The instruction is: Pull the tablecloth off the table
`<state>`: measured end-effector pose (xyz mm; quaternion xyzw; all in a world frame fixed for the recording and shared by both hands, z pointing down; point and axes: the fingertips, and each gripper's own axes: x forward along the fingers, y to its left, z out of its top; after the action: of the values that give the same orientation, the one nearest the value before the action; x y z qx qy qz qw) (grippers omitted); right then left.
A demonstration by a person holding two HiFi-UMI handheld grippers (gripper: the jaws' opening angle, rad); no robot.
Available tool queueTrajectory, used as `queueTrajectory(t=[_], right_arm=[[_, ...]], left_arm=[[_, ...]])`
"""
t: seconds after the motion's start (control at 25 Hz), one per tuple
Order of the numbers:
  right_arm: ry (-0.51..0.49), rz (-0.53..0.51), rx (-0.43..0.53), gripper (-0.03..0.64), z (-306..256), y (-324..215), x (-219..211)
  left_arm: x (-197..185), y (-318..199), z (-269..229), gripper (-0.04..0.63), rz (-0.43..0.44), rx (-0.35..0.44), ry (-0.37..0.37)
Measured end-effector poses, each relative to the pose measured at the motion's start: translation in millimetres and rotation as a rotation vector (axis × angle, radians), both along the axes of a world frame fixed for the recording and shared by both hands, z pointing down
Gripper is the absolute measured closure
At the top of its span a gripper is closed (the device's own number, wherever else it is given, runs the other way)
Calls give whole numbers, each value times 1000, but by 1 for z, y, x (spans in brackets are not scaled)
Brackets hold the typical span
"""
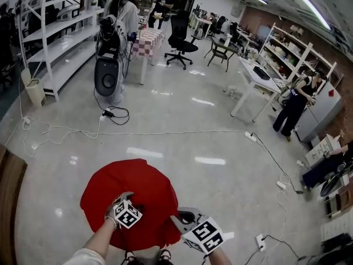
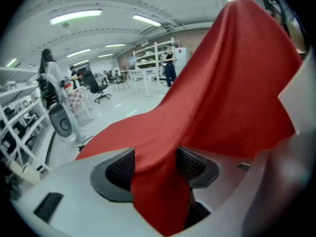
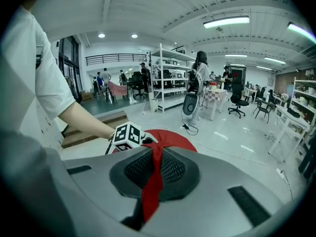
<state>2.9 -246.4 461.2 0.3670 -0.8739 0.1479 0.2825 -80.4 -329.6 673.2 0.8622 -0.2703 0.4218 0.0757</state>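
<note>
A red tablecloth [image 1: 132,181] covers a small round table just in front of me. My left gripper [image 1: 124,199] sits over the cloth's near side. In the left gripper view a thick fold of the tablecloth [image 2: 222,93] hangs through my left gripper [image 2: 155,168], whose jaws stand wide apart around it without pinching. My right gripper [image 1: 185,218] is at the cloth's near right edge. In the right gripper view my right gripper [image 3: 155,169] is shut on a thin twisted strip of the tablecloth [image 3: 173,138]. The left gripper's marker cube [image 3: 126,136] shows beside it.
A wooden platform edge [image 1: 8,203] lies to the left. Cables [image 1: 165,132] and power strips [image 1: 260,242] trail over the glossy floor. Farther off stand a black speaker [image 1: 106,76] with a person beside it, a checkered table [image 1: 146,42], an office chair [image 1: 180,46], shelves and white desks [image 1: 253,81].
</note>
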Motion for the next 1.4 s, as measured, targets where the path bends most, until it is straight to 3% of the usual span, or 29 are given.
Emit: queueTrajectory(t=[0.12,0.24,0.36,0.6,0.68,0.76,0.88,1.12,1.28,1.4], right_arm=[[-5,-21,-31,589,6,10,-5],[-4,-25,-40,589,12,16,-5],[-16,-12,-34,589,12,14,-4],[-48,23,-18,589,9,9,-3],[-59,33,-15,589,8,8,-3],[-68,41,-12,589,8,7,-4],[-82,54,-8,589,8,6,-4],[-107,86,-1,589,7,4,1],[-110,114,-16,589,12,4,9],[-90,144,-22,589,21,-3,17]], left_arm=[[6,17,20,316,122,-93,-5],[16,20,34,326,187,-197,28],[25,14,37,398,208,-242,38],[26,15,41,451,150,-252,63],[24,12,42,481,133,-218,39],[21,9,43,556,126,-162,-17],[17,11,45,575,93,-146,-49],[3,11,24,580,-45,-222,71],[-8,15,-7,580,-190,-294,259],[-17,15,-34,580,-244,-291,364]])
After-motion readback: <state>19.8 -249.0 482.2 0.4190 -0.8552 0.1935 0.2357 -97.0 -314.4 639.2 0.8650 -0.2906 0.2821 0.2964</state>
